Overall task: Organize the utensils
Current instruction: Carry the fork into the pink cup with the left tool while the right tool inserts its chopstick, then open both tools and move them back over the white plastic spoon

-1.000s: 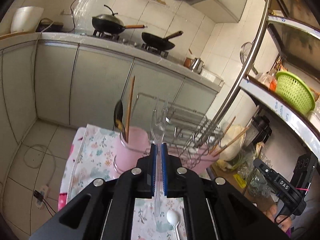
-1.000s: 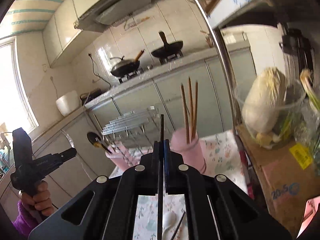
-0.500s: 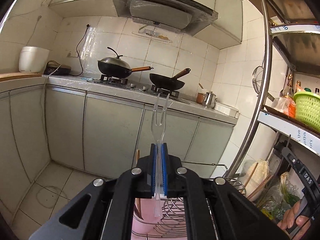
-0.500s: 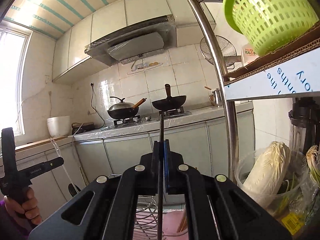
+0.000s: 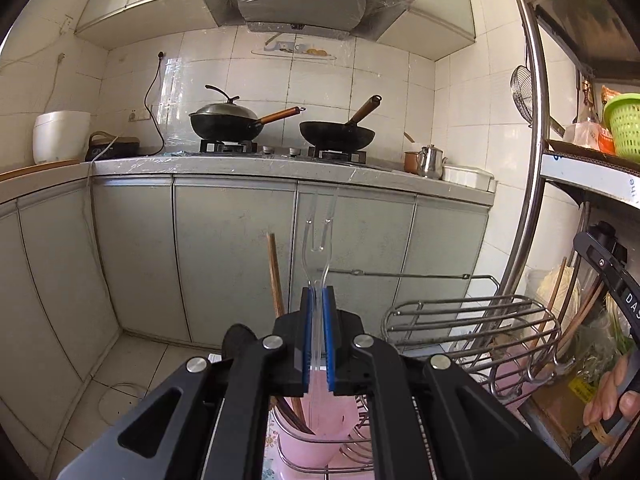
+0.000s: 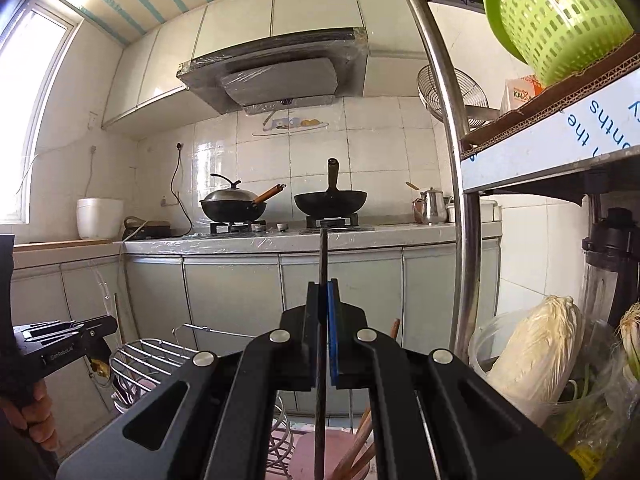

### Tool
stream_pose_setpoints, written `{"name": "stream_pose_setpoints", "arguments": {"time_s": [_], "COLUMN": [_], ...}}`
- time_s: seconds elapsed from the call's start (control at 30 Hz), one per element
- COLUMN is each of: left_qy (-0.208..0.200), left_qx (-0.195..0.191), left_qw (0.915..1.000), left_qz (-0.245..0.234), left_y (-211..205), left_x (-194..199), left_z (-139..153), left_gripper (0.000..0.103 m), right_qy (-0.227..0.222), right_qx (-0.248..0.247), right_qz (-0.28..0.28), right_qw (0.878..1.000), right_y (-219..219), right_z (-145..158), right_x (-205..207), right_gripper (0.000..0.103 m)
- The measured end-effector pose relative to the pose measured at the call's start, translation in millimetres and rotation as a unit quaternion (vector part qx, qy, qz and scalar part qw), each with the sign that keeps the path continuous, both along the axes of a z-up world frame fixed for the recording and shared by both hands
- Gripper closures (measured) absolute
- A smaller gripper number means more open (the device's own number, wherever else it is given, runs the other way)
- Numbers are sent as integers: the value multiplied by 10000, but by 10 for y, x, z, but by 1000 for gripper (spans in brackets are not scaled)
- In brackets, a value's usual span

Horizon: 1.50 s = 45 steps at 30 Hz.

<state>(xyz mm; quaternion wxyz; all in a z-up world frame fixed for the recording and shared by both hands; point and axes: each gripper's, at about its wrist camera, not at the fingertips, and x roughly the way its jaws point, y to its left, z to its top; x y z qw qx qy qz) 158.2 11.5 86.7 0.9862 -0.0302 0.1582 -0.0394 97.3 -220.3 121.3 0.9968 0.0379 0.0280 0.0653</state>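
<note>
My left gripper [image 5: 318, 294] is shut on a clear plastic two-tined fork [image 5: 319, 232], held upright with the tines up, above a pink cup [image 5: 320, 428] that holds a wooden chopstick [image 5: 275, 276] and a dark spoon [image 5: 238, 342]. My right gripper [image 6: 324, 288] is shut on a thin black chopstick [image 6: 323, 260], held upright above a second pink cup [image 6: 312, 456] with wooden chopsticks [image 6: 360, 440] in it. A wire dish rack [image 5: 472, 332] stands beside the cups. The left gripper also shows in the right wrist view [image 6: 110, 322].
Grey kitchen cabinets [image 5: 236, 256] and a counter with two woks [image 5: 336, 134] lie ahead. A steel shelf post [image 5: 532, 160] and shelves with a green basket [image 6: 556, 16] stand at the right. A cabbage in a clear tub [image 6: 532, 352] sits low at the right.
Both grippers have risen and tilted up from the table with their utensils. In the last half second the left one dipped a little, so the cup and rack show again.
</note>
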Motion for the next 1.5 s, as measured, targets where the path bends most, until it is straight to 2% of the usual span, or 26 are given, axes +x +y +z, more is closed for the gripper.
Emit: {"name": "stream_pose_setpoints", "arguments": {"time_s": [0.43, 0.47, 0.5, 0.57, 0.6, 0.63, 0.7, 0.93, 1.07, 1.17, 1.3, 1.37, 1.5], "left_qy": [386, 399, 393, 288, 223, 182, 126, -21, 194, 626, 1310, 1656, 2427], "left_qx": [83, 112, 121, 91, 84, 86, 110, -92, -239, -340, -261, -249, -318], "left_qw": [9992, 9991, 9991, 9995, 9997, 9998, 9998, 9998, 9986, 9949, 9863, 9802, 9614], "left_qz": [-36, -50, -57, -63, -58, -74, -78, -176, -429, -713, -964, -1060, -1256], "left_y": [9, 9, 11, 25, 31, 40, 41, 87, 54, -22, -194, -276, -408], "left_x": [-12, -23, -41, -105, -139, -166, -222, -522, -715, -817, -898, -908, -914], "left_z": [-233, -230, -225, -183, -163, -134, -70, 169, 171, 29, -291, -471, -838], "left_gripper": [96, 92, 82, 70, 68, 68, 67, 66, 66, 66, 66, 66, 66], "right_qy": [886, 963, 1040, 1160, 1219, 1233, 1186, 1074, 1340, 1821, 2712, 3187, 4056], "right_qx": [137, 143, 155, 184, 194, 218, 266, 305, 339, 524, 763, 933, 1317], "right_qz": [57, 67, 77, 104, 117, 132, 166, 302, 397, 566, 591, 564, 634], "right_qw": [9960, 9952, 9944, 9930, 9923, 9920, 9924, 9933, 9896, 9802, 9577, 9416, 9023], "right_y": [-15, -18, -22, -31, -35, -39, -47, -41, -38, -57, -63, -69, -91], "right_z": [-327, -334, -337, -326, -317, -298, -254, 16, 57, -89, -495, -752, -1239], "right_x": [-75, -68, -62, -54, -53, -55, -101, -412, -636, -763, -839, -863, -863], "right_gripper": [98, 98, 98, 95, 87, 76, 66, 65, 65, 65, 65, 65, 65]}}
